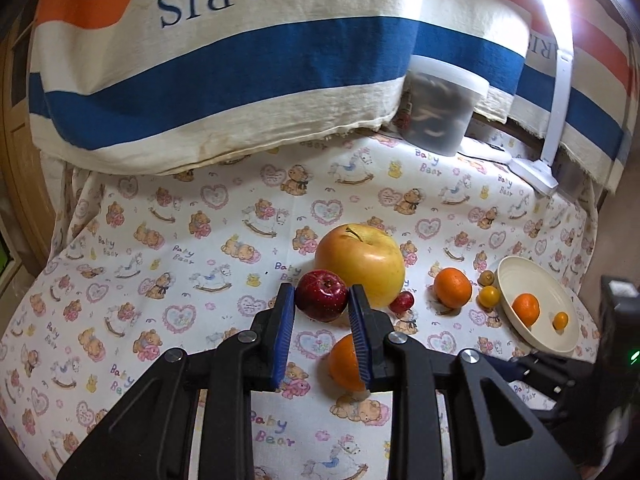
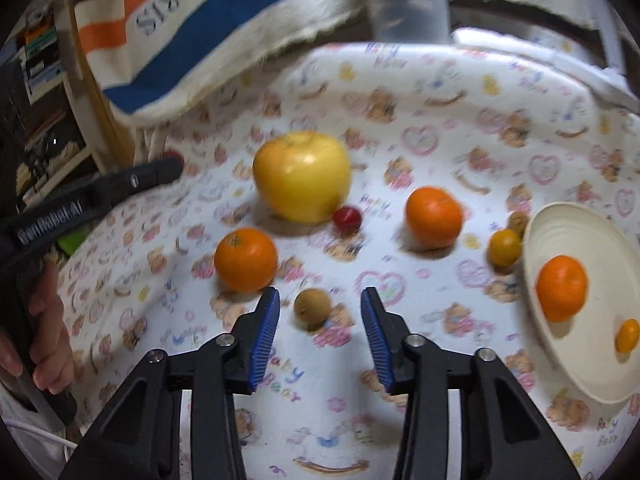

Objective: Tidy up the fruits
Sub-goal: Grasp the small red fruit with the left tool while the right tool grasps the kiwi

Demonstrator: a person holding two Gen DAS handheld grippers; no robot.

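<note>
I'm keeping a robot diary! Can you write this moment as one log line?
left gripper: shut on red apple | right gripper: open around small brown fruit | plate: orange, small yellow fruit

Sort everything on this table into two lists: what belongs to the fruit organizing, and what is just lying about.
Job:
- left gripper shut on dark red apple
- right gripper around small brown round fruit
- big yellow apple
- loose oranges
- cream round plate

Lying about:
- clear lidded plastic tub
- white lamp
- striped PARIS cloth

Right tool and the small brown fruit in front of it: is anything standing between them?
Nothing visible does. The small brown fruit lies on bare cloth between the open fingers of the right tool, pads not touching; the nearest orange sits off to the left.
</note>
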